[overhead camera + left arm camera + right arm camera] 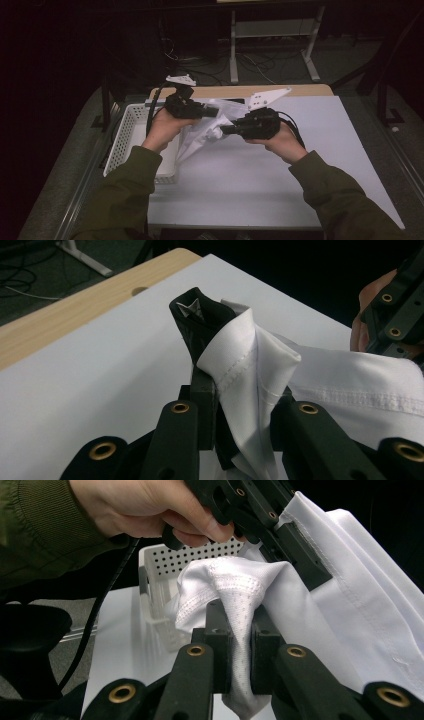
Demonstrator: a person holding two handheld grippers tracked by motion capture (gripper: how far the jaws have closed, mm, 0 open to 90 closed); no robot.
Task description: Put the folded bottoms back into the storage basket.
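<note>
The white table carries a perforated white basket at its 9 o'clock edge; whether anything lies in the basket I cannot tell; a white cloth hangs above the table between both tools, its tail falling toward 7 o'clock; the left gripper pinches a stitched hem, plain in its own view; the right gripper clamps a bunched fold, the basket behind.

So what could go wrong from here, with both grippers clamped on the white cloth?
The left gripper pinches only a bunched hem of the white cloth, so a pull could slip it free. The right gripper also holds a thin fold. The hanging part could snag on the white basket beside it.
</note>
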